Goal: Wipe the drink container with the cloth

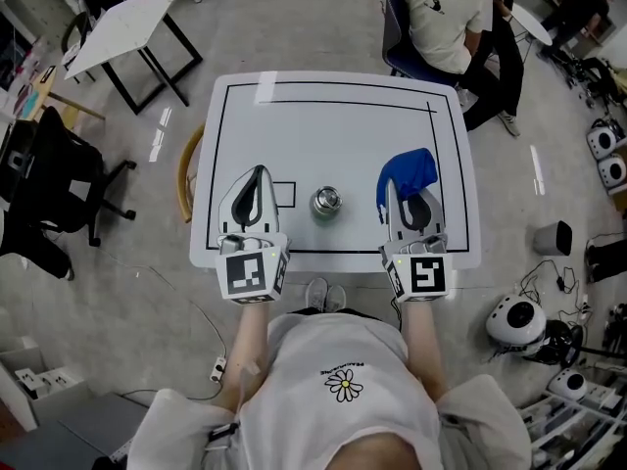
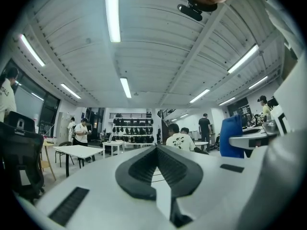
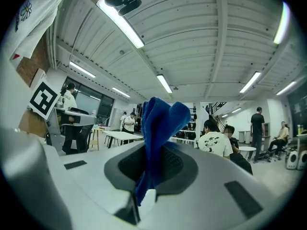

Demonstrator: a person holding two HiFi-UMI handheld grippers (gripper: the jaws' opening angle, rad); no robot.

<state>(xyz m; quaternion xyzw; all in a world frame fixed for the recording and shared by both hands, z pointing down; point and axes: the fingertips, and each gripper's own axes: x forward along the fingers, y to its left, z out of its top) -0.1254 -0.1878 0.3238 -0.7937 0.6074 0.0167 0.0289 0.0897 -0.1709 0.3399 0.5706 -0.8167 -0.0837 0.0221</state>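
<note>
A shiny metal drink container (image 1: pixel 327 202) stands upright near the front of the white table (image 1: pixel 333 125), between my two grippers. To its left, my left gripper (image 1: pixel 259 172) rests low over the table; in the left gripper view its jaws (image 2: pixel 156 150) meet with nothing between them. On the other side, my right gripper (image 1: pixel 394 188) is shut on a blue cloth (image 1: pixel 409 172). In the right gripper view the cloth (image 3: pixel 160 123) stands up out of the closed jaws. The cloth (image 2: pixel 232 135) also shows at the right of the left gripper view.
A black line frames the tabletop, with a small outlined box (image 1: pixel 284 195) by the left gripper. A wooden chair (image 1: pixel 186 174) stands at the table's left edge, a black office chair (image 1: pixel 49 179) further left. A seated person (image 1: pixel 446 13) is behind the table. White devices and cables (image 1: pixel 514 321) lie on the floor at right.
</note>
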